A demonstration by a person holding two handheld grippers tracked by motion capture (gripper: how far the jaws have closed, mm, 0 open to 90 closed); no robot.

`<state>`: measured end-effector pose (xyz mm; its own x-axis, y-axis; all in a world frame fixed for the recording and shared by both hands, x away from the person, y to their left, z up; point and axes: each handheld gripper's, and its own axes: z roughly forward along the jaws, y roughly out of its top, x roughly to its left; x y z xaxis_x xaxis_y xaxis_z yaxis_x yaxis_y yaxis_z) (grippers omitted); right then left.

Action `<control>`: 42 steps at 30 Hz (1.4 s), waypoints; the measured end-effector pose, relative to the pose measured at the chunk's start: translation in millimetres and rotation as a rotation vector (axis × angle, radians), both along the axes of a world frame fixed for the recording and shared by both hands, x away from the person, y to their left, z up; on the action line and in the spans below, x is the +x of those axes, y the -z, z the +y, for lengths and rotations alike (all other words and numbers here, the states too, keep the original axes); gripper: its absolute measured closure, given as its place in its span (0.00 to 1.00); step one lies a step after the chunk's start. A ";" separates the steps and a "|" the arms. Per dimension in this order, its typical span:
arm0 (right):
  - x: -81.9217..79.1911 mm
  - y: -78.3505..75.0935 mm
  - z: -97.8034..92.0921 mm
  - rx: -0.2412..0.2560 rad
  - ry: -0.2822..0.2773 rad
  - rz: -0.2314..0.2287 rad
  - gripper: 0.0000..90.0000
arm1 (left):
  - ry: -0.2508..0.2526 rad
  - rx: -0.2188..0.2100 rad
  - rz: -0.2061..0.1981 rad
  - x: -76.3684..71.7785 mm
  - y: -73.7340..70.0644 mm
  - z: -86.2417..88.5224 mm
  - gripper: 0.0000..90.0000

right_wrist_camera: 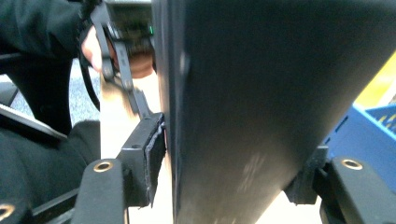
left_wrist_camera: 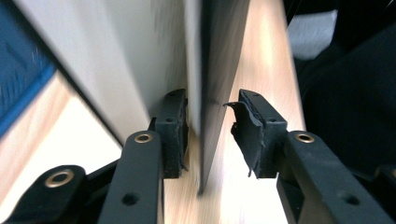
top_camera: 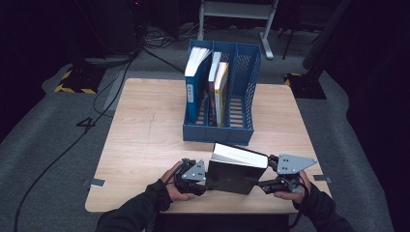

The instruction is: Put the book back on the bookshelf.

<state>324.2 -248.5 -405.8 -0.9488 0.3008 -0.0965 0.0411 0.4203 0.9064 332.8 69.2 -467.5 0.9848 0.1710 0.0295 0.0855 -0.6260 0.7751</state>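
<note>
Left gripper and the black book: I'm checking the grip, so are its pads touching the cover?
Partly touching: in the left gripper view one pad presses the black book; the other stands apart.

The room is dark around the edges; light falls from above onto the counter (top_camera: 145, 140), which glows pale while the floor beyond sinks into near black. The black book (top_camera: 234, 175) throws only a faint shadow. In the left gripper view the wood glares almost white and the book's pages (left_wrist_camera: 140, 51) smear with blur. In the right gripper view the book cover (right_wrist_camera: 261, 107) looms close, soft and out of focus, and the hand (right_wrist_camera: 93, 49) behind it is blurred.
</note>
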 end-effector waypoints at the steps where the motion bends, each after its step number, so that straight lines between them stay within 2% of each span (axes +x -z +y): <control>1: -0.4 -2.3 0.6 0.009 0.000 -0.002 0.45 | -0.004 0.025 0.000 0.4 2.4 1.5 0.68; 3: -1.1 -6.1 2.5 0.002 0.001 -0.011 0.45 | -0.012 0.074 0.011 0.9 7.4 3.8 0.64; 5: -1.0 -8.7 4.0 -0.001 0.002 -0.013 0.45 | -0.057 0.147 -0.004 1.5 12.6 7.0 0.57; 8: -0.8 -11.0 7.0 -0.010 -0.006 -0.006 0.45 | -0.101 0.171 0.031 6.2 17.9 16.7 0.50; 12: 0.9 -10.8 11.8 -0.025 -0.002 0.025 0.44 | -0.152 0.163 0.052 11.0 20.3 29.8 0.43; 14: 1.9 -9.9 13.4 -0.028 -0.001 0.036 0.45 | -0.158 0.152 0.052 12.0 20.8 31.2 0.40; 15: 3.4 -8.4 16.6 -0.034 0.000 0.047 0.44 | -0.171 0.153 0.070 13.4 21.7 34.9 0.39; 16: 3.4 -8.4 16.6 -0.034 0.000 0.047 0.44 | -0.171 0.153 0.070 13.4 21.7 34.9 0.38; 20: 6.0 -9.0 20.9 -0.024 -0.005 0.079 0.46 | -0.179 0.184 0.077 14.5 24.7 35.9 0.36; 22: 6.4 -9.7 23.0 -0.016 -0.007 0.088 0.48 | -0.175 0.189 0.066 14.7 26.1 35.0 0.36; 25: 6.1 -10.5 26.0 -0.015 -0.005 0.083 0.52 | -0.184 0.182 0.067 16.1 26.7 35.9 0.35; 28: 6.0 -11.0 28.1 -0.016 0.009 0.076 0.54 | -0.188 0.168 0.090 18.6 28.3 37.8 0.34; 38: 6.1 -11.8 26.3 -0.022 0.020 0.072 0.56 | -0.210 0.124 0.080 24.7 33.0 42.2 0.29; 42: 7.4 -12.3 21.6 -0.022 0.034 0.073 0.56 | -0.249 0.110 0.079 26.0 34.8 42.6 0.25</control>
